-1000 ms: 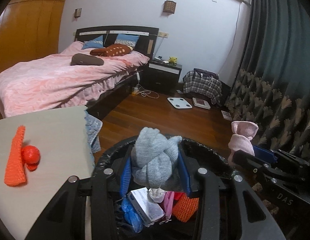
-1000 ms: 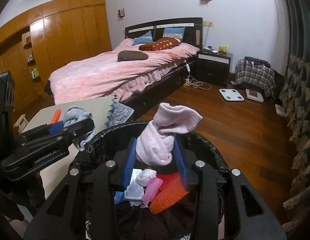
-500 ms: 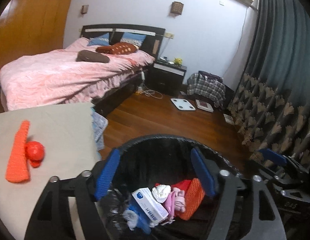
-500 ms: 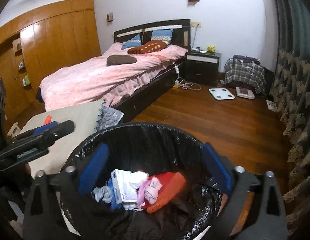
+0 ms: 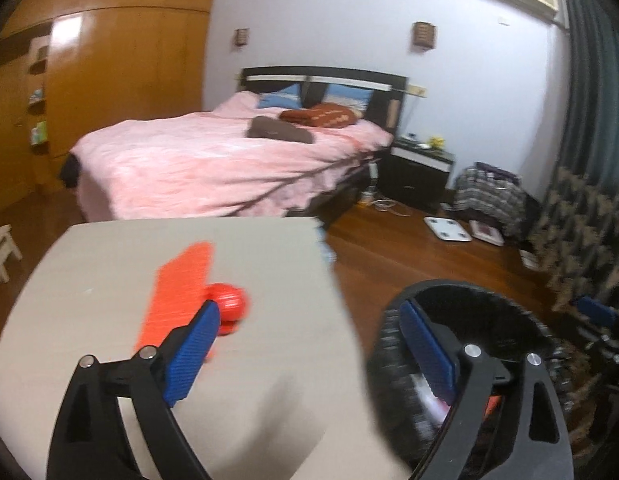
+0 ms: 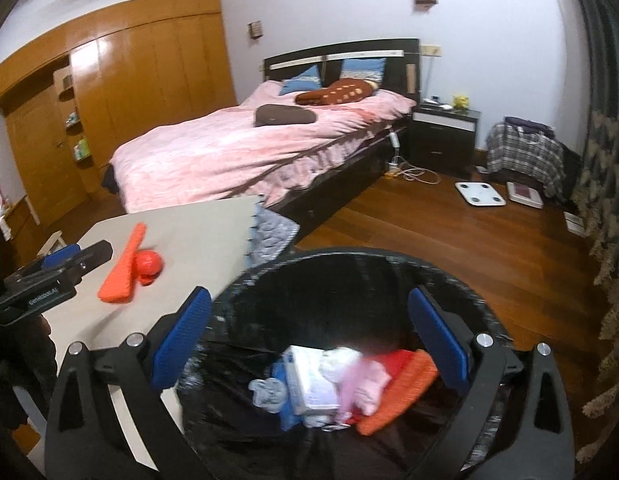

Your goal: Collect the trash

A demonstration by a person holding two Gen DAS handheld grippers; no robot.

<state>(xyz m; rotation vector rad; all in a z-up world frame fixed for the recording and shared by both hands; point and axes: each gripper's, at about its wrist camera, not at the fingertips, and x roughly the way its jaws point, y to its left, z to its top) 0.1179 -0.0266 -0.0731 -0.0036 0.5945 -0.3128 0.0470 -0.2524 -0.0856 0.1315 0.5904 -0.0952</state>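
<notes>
Left gripper (image 5: pixel 309 340) out over the table (image 5: pixel 109 248), fingers spread wide with nothing between them, one blue pad (image 5: pixel 191 354) close in front of the orange pair, the other hanging over the bin rim. Aimed that way, most likely, because the last trash on the table lies right ahead. Blurred view on this side, so exact gap to the items hard to call; no contact visible.

Right gripper (image 6: pixel 309 340) poised above the trash bin (image 6: pixel 349 264), fingers also parted and empty, pads straddling the mouth of the black liner. Probably parked there because the bin sits beside the table edge, just below it, handy for drops.

Now the trash itself. On the table: an orange knitted strip (image 6: pixel 123 264), flat, long, ribbed in texture, lying at a slant; touching its side, a small red ball-like piece (image 6: pixel 148 265), round and glossy. Both soft-looking, light, easy to pinch by judgement, the strip likely to droop when lifted.

Inside the bin: a white and blue box (image 6: pixel 309 384), a pink sock (image 6: pixel 367 388), a grey sock (image 6: pixel 269 394), more orange knit (image 6: pixel 401 392), something red beneath, all heaped at the bottom.

Pink bed (image 6: pixel 249 152) behind the table, wooden floor (image 6: pixel 449 248) to the right, untouched by either tool.
</notes>
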